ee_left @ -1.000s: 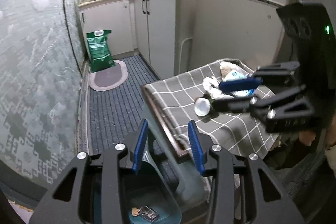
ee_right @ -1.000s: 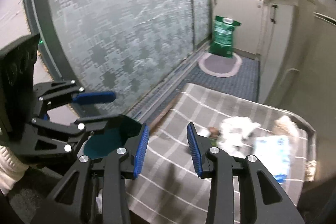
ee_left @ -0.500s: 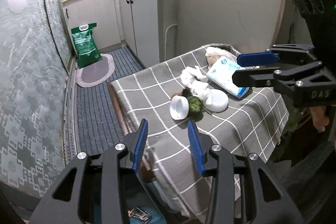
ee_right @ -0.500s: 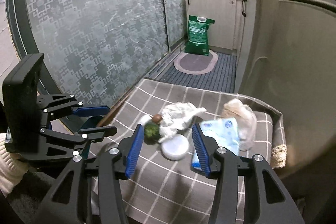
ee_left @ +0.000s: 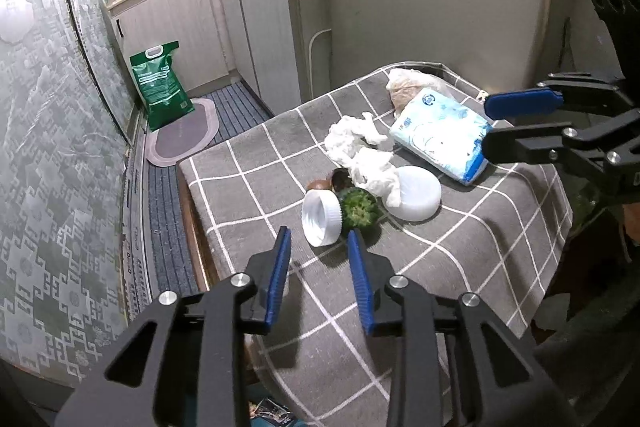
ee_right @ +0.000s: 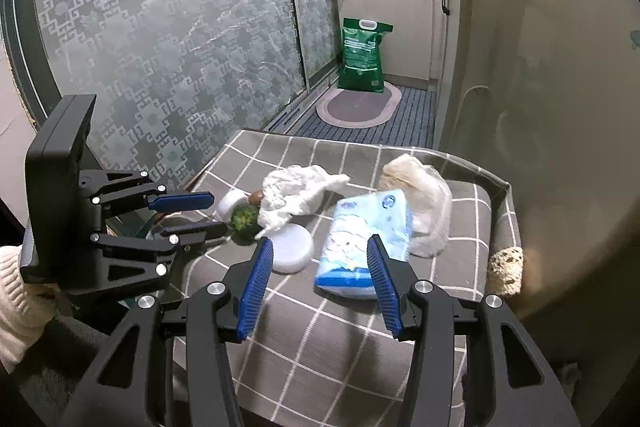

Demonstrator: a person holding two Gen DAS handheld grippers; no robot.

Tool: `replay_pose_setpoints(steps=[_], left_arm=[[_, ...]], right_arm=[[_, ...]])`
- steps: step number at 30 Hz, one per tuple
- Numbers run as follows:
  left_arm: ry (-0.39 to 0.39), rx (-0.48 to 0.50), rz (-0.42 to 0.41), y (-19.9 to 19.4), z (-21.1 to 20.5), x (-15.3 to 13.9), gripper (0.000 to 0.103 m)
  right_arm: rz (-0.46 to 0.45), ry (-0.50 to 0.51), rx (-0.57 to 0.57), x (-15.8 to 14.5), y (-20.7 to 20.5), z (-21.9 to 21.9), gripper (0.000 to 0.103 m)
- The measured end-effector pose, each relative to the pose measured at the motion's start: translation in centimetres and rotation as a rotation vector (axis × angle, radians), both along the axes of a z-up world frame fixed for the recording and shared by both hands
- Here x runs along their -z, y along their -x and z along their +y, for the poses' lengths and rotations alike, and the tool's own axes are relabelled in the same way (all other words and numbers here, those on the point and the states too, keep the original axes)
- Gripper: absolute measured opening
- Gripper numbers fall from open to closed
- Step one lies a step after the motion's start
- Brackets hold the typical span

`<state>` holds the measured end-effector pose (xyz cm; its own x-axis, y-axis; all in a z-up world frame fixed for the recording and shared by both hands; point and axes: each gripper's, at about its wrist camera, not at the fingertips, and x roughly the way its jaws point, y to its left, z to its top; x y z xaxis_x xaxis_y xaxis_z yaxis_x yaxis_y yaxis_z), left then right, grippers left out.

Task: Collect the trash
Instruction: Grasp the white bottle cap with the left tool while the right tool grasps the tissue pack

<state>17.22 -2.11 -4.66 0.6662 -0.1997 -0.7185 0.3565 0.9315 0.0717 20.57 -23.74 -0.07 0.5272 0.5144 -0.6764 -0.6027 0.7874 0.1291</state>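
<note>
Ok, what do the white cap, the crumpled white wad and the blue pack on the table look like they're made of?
White cap: looks like matte moulded plastic, with a ribbed rim. Crumpled white wad: probably tissue paper, soft with irregular creases. Blue pack: apparently thin glossy plastic film, printed, with slight sheen.

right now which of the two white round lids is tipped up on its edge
The ribbed white cap just ahead of the left hand-held gripper, leaning against the green clump, hollow side showing. The smooth lid lies flat.
</note>
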Motion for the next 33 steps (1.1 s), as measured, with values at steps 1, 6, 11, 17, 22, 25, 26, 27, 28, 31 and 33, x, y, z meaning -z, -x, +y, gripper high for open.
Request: replay_pose_setpoints(steps=[1, 6, 11, 17, 22, 25, 26, 27, 28, 31, 33], left_arm=[[0.0, -0.002, -0.001, -0.1, 0.0, 0.0, 0.032], [0.011, -0.007, -0.002, -0.4, 0.0, 0.0, 0.032], [0.021, -0.006, -0.002, -0.6, -0.2, 0.0, 0.024], [0.03, 0.018, 0.005, -0.6, -0.7, 0.0, 0.008], [0.036, 0.029, 0.013, -0.4, -0.6, -0.1, 0.006], [0.041, 0.03, 0.012, -0.3, -0.5, -0.2, 0.006], [0.041, 0.031, 0.011, -0.3, -0.4, -0.3, 0.006], [0.043, 0.031, 0.007, -0.2, -0.4, -0.4, 0.006], [0.045, 0.031, 0.005, -0.2, -0.3, -0.5, 0.006], [0.055, 0.031, -0.001, 0.0, -0.1, -0.7, 0.006], [0.061, 0.031, -0.004, 0.1, 0.0, -1.0, 0.006]], right_arm=[[0.002, 0.002, 0.001, 0.1, 0.0, -0.1, 0.049], [0.015, 0.024, 0.005, 0.8, -0.1, -0.6, 0.054], [0.02, 0.061, 0.007, 1.7, -0.2, -0.7, 0.058], [0.012, 0.074, 0.031, 2.3, -0.4, -1.0, 0.069], [0.023, 0.067, 0.035, 2.4, -0.8, -1.3, 0.069], [0.025, 0.069, 0.026, 2.6, -0.9, -1.0, 0.069], [0.024, 0.073, 0.024, 2.6, -1.0, -0.9, 0.069], [0.024, 0.079, 0.022, 2.6, -1.0, -0.9, 0.069], [0.025, 0.086, 0.019, 2.7, -1.0, -0.7, 0.069], [0.027, 0.105, 0.012, 3.0, -1.0, 0.0, 0.069], [0.029, 0.124, 0.008, 3.3, -1.1, 0.4, 0.067]])
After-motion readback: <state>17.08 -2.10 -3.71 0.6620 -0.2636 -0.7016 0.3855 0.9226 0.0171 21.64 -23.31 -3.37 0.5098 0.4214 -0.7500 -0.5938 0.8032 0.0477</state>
